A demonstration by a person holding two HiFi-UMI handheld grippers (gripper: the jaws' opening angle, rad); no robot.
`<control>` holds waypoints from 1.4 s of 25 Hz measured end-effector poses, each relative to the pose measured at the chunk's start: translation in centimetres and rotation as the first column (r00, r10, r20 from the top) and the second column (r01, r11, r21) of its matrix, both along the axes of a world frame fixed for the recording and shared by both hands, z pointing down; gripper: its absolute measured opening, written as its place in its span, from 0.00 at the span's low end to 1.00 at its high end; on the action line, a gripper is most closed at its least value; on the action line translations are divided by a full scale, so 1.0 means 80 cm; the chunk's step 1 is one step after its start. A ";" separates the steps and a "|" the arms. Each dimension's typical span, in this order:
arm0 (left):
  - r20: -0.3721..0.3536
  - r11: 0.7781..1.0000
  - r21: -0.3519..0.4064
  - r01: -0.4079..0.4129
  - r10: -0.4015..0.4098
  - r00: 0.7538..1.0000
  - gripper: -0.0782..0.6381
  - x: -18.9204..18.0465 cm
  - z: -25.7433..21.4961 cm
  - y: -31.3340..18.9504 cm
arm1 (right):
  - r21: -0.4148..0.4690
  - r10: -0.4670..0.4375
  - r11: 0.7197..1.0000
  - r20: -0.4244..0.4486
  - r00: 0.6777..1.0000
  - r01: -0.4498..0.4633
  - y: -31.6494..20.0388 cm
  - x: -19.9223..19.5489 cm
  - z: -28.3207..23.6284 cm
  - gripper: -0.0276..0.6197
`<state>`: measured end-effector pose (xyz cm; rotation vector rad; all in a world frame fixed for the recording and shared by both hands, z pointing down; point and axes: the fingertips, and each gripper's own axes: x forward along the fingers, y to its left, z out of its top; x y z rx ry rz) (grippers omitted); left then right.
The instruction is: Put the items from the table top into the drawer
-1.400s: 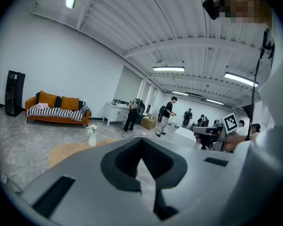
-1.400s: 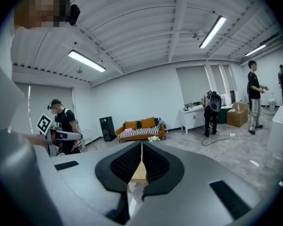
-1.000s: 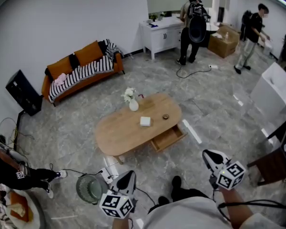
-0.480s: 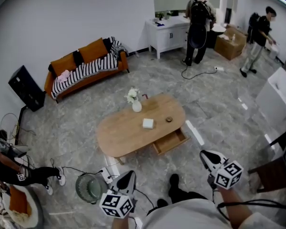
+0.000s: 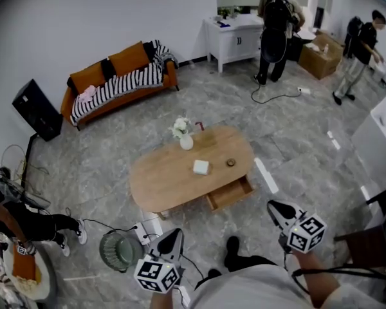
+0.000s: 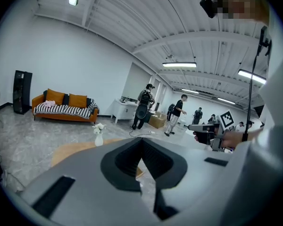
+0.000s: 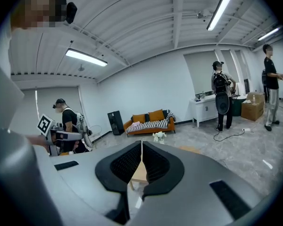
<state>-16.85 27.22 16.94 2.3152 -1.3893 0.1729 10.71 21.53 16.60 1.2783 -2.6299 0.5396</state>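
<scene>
Since the earlier frames the whole room has slid up and to the right in the head view, and the counter [image 5: 161,179] now fills a little more of it, so the person appears to have stepped nearer to it. The right gripper [image 5: 275,206] has also drifted slightly toward the middle of that view, while the left gripper [image 5: 172,235] sits much where it was.

For the task this reads as an approach, with nothing picked up yet. A white box [image 5: 200,167] and a small dark round item [image 5: 231,162] lie on the counter, well apart from both grippers, with a vase of flowers [image 5: 186,140] near the far edge. The drawer [image 5: 226,194] already stands pulled out on the side facing the person, just below the two small items; what is in it cannot be made out.

Both hands are held low in front of the body, one on each side, pointing ahead and slightly downward toward the counter. Each gripper's own view shows its jaws brought together with nothing between them, so both are closed and empty.
</scene>
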 end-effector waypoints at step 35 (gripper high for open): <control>0.045 0.996 -0.089 0.001 0.003 0.999 0.11 0.082 0.033 -0.196 | -0.094 -0.075 0.993 -0.007 0.997 0.074 -0.178 0.053 0.059 0.10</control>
